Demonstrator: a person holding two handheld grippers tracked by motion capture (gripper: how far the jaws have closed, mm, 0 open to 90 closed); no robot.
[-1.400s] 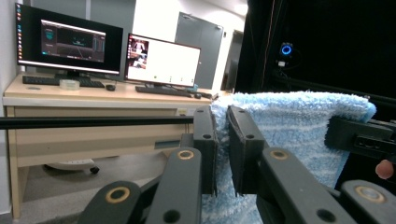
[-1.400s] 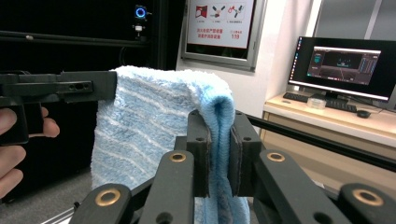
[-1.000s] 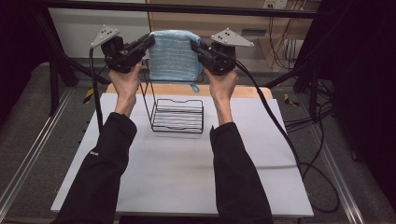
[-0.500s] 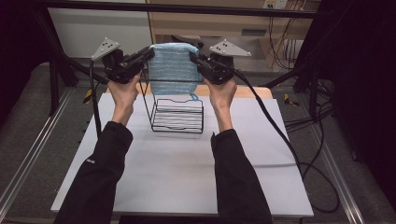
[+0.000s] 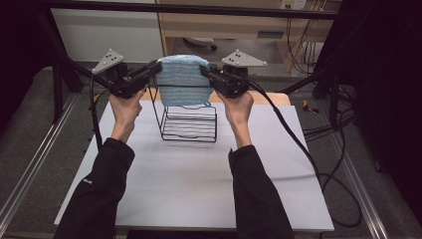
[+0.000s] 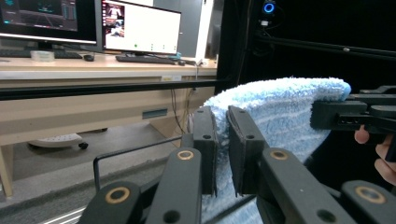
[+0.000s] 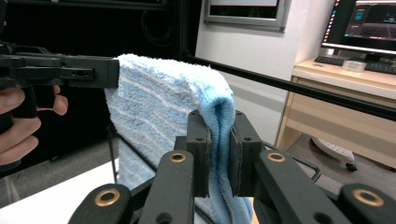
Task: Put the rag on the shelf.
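Upper centre of the high view: a folded blue towel (image 5: 182, 82) hangs stretched between the left gripper (image 5: 155, 71) and right gripper (image 5: 205, 71), each with jaws clenched on a top corner (cloth pinched between both pairs), directly above the black wire rack (image 5: 189, 124) on the white table (image 5: 189, 189).

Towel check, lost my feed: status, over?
Left tool and right tool each shut on a top corner of the blue towel. Towel hangs folded above the wire rack. Nothing in the way.
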